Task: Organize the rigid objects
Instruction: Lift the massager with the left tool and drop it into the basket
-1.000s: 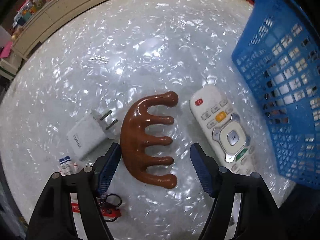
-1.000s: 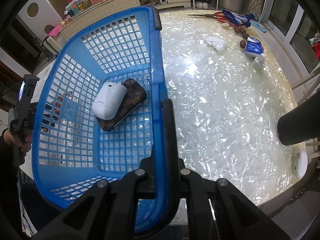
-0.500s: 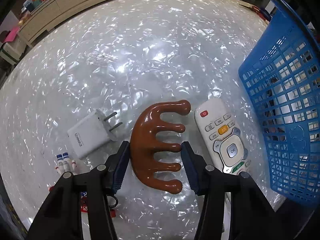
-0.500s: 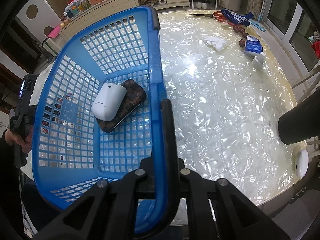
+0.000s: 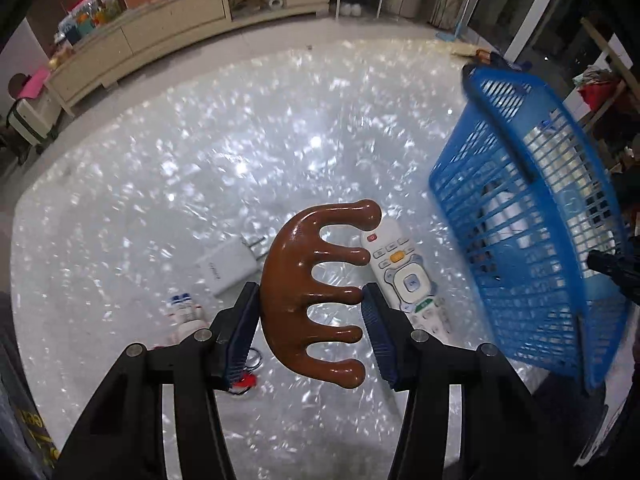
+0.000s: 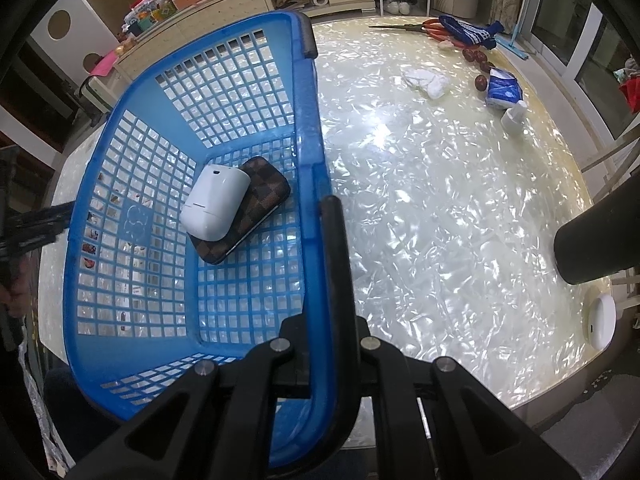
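Comb (image 5: 308,280), ringed by open pads a second ago, is now clamped between the left gripper (image 5: 310,326) pads and lifted off the table (image 5: 200,160), basket (image 5: 520,240) to its right, rim clamped by the right gripper (image 6: 320,320); drop-in likely next.

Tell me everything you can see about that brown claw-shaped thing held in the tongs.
The brown comb-like piece looks like glossy polished wood: a curved spine with five rounded, knob-tipped prongs pointing right. The left tongs are shut on it, one blue pad on its spine, the other against a prong tip. It appears lifted above the shimmering table, with a white remote behind it.
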Action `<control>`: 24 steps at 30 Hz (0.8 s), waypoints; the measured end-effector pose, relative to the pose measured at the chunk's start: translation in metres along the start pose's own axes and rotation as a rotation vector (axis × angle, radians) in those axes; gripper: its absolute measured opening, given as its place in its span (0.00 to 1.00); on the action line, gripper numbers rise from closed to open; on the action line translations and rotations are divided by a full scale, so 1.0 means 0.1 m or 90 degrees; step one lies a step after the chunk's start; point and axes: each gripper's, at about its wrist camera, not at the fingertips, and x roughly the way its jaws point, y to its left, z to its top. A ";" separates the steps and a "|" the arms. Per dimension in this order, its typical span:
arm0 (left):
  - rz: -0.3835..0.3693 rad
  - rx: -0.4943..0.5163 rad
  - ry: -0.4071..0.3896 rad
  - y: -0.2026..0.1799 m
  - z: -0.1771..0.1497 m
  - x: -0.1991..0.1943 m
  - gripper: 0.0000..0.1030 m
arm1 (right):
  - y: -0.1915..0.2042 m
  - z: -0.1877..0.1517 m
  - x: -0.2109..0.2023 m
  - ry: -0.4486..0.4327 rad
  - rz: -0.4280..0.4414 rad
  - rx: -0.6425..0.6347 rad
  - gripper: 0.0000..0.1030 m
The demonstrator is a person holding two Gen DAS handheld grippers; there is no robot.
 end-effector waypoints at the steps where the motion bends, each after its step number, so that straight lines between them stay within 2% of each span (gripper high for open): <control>1: 0.001 0.000 -0.007 -0.04 0.02 -0.08 0.54 | 0.00 0.00 0.00 -0.001 0.002 0.001 0.05; 5: -0.007 0.002 -0.038 -0.11 -0.01 -0.42 0.54 | 0.00 0.00 -0.01 -0.002 0.001 0.001 0.05; 10: -0.024 0.042 -0.077 -0.35 0.02 -0.77 0.54 | 0.01 -0.01 -0.03 -0.004 -0.001 -0.002 0.06; 13: -0.050 0.066 -0.095 -0.57 0.06 -0.93 0.54 | 0.01 -0.02 -0.03 -0.004 -0.001 -0.001 0.06; 18: -0.077 0.125 -0.114 -0.96 0.16 -1.04 0.54 | 0.02 -0.02 -0.03 -0.005 -0.003 -0.001 0.05; 24: -0.120 0.189 -0.113 -1.53 0.23 -0.96 0.54 | 0.00 -0.01 -0.03 -0.006 0.003 0.000 0.06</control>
